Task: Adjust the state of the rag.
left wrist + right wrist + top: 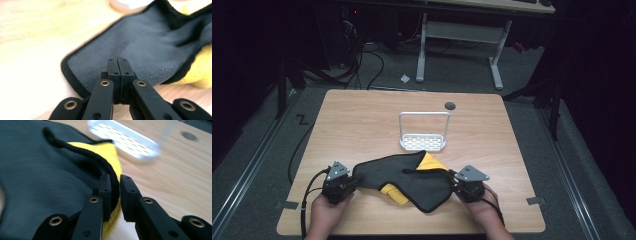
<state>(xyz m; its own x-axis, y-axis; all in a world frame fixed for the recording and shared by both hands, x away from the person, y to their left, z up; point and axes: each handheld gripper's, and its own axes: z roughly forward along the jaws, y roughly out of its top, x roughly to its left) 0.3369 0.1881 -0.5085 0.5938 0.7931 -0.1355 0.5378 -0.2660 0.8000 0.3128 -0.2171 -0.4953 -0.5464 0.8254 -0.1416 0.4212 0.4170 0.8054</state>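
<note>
Microfibre cloth (404, 182), dark grey with yellow underside, lies at near-middle of counter (362, 115), stretched between both tongs. Left tongs (117, 61) pinched closed on grey corner at cloth's left end. Right tongs (115, 185) clamped on black-bound edge, narrow gap left between jaws, yellow layer caught too. Likely step: spread or fold; lift both ends evenly, keep tension. Free room left, right. White rack (423, 132) just beyond cloth; keep clear. Far edge well apart.

- white perforated rack (422, 142) with hoop handle, mid worktop (362, 115), toward far edge
- dark round grommet hole (450, 105) near far edge, right of centre
- grey tape tabs (535, 201) off both near corners
- white-legged desk (462, 35), cables (362, 60) on floor behind
</note>
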